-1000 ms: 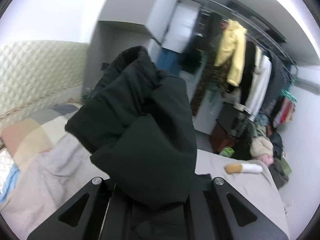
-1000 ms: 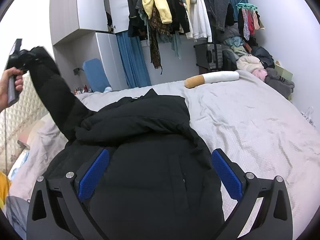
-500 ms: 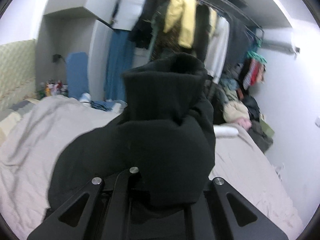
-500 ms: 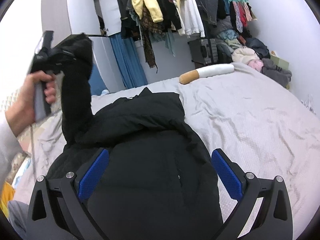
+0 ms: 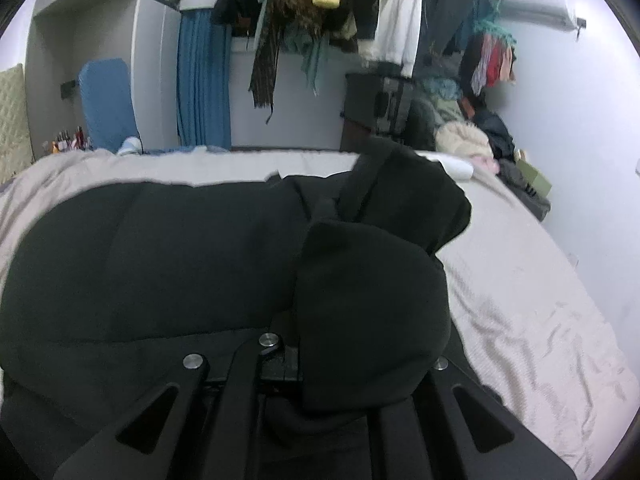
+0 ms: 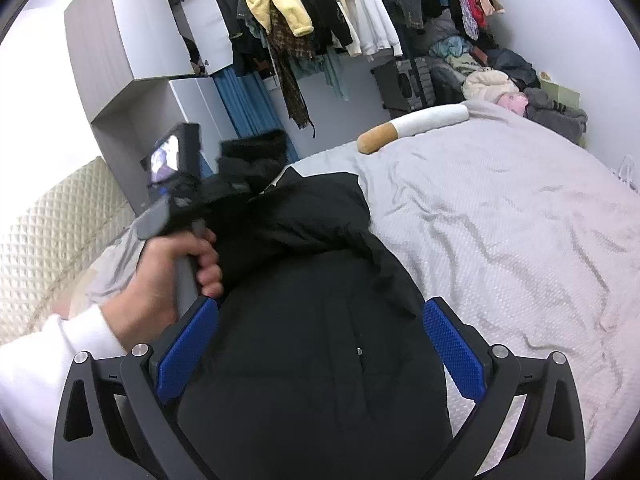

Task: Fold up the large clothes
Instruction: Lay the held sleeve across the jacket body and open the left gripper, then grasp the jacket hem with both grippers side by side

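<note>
A large black padded jacket (image 6: 304, 320) lies spread on the bed's pale grey cover (image 6: 500, 220). My left gripper (image 5: 320, 364) is shut on the jacket's black sleeve (image 5: 372, 300), whose cuff bulges over the fingers and hides their tips. In the right wrist view the left gripper (image 6: 224, 192) is held by a hand over the jacket's upper left part, with the sleeve end (image 6: 256, 152) sticking up from it. My right gripper (image 6: 320, 344) is open, its blue pads (image 6: 452, 348) apart above the jacket's body, holding nothing.
A white and tan bolster (image 6: 412, 124) lies at the bed's far edge. A rail of hanging clothes (image 6: 312, 8) and a heap of clothes (image 6: 492, 76) fill the far wall. A quilted headboard (image 6: 44, 220) is at left, grey cupboards (image 6: 120, 32) behind.
My left gripper has carried the sleeve from high at the left down and across over the jacket's body. The right gripper has stayed open and almost still.
</note>
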`<state>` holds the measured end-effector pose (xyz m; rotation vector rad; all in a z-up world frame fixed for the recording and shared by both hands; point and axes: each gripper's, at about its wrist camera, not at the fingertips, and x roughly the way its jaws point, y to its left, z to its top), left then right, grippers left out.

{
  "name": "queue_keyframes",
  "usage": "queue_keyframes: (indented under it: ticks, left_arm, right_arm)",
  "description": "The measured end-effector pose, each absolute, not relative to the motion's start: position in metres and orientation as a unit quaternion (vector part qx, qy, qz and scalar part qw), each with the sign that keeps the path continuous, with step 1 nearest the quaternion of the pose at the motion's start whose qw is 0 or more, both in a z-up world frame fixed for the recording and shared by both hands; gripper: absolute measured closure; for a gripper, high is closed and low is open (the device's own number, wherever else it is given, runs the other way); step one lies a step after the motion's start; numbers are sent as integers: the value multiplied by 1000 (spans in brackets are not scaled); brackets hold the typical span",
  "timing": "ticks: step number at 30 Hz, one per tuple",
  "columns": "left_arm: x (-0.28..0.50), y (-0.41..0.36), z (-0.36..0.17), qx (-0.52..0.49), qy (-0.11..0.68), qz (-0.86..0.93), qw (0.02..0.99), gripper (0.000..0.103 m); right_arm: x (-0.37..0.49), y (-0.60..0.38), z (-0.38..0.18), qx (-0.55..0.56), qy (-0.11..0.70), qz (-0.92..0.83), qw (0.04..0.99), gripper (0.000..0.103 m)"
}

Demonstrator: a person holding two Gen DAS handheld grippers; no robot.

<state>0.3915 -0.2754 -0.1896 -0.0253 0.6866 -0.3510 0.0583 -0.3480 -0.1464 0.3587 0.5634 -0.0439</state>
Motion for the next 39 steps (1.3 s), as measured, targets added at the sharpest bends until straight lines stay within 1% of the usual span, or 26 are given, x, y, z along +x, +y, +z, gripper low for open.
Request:
queue_keyframes:
  ticks: [5, 8, 12, 15, 18, 19, 21, 22, 23, 24, 25, 26, 30, 31, 34, 39]
  left_arm:
    - [400, -294, -223, 8, 346, -167, 923, 98]
    - [405, -296, -231, 8, 350, -169, 921, 98]
    - [400, -293, -225, 19, 347, -165, 923, 97]
    - [391, -290, -215, 49, 337, -161, 926, 96]
    - [381, -285, -207, 65, 345, -162, 922, 93]
    - [376, -280, -204, 66, 346, -163, 921, 91]
    - [366, -268, -195, 60, 349, -162, 921, 80]
    - [361, -261, -193, 55, 349, -163, 921, 68]
    - [356, -252, -188, 49, 349, -160, 922, 51]
    - [350, -241, -184, 41, 348, -159, 923, 43]
    - [346, -232, -179, 37, 346, -156, 925, 30]
    - [341, -220, -174, 33, 341, -154, 927, 25]
    - [330, -173, -150, 16, 335, -146, 931, 22]
    - [327, -160, -143, 10, 328, -140, 934, 19]
    - [325, -112, -119, -18, 305, -120, 945, 0]
    - [332, -44, -92, -23, 273, -88, 958, 0]
  right_arm:
    - [65, -350, -153, 180, 284, -19, 942, 0]
    - [68, -350, -158, 178, 291, -21, 940, 0]
    - [72, -351, -161, 178, 298, -29, 937, 0]
    - [72, -351, -160, 176, 297, -36, 938, 0]
    - [69, -347, -155, 162, 290, -42, 942, 0]
    - [69, -346, -154, 158, 288, -44, 944, 0]
    - [68, -342, -151, 147, 284, -46, 946, 0]
    - [69, -341, -150, 143, 284, -47, 947, 0]
    - [69, -338, -149, 138, 284, -46, 948, 0]
    - [70, -337, -148, 135, 283, -45, 948, 0]
    - [70, -335, -147, 132, 282, -44, 949, 0]
    - [71, -331, -144, 128, 280, -41, 951, 0]
    - [77, -317, -136, 109, 272, -26, 956, 0]
    - [80, -313, -134, 104, 273, -20, 956, 0]
    - [95, -298, -125, 78, 275, -5, 958, 0]
    - [138, -280, -99, 43, 254, 18, 966, 0]
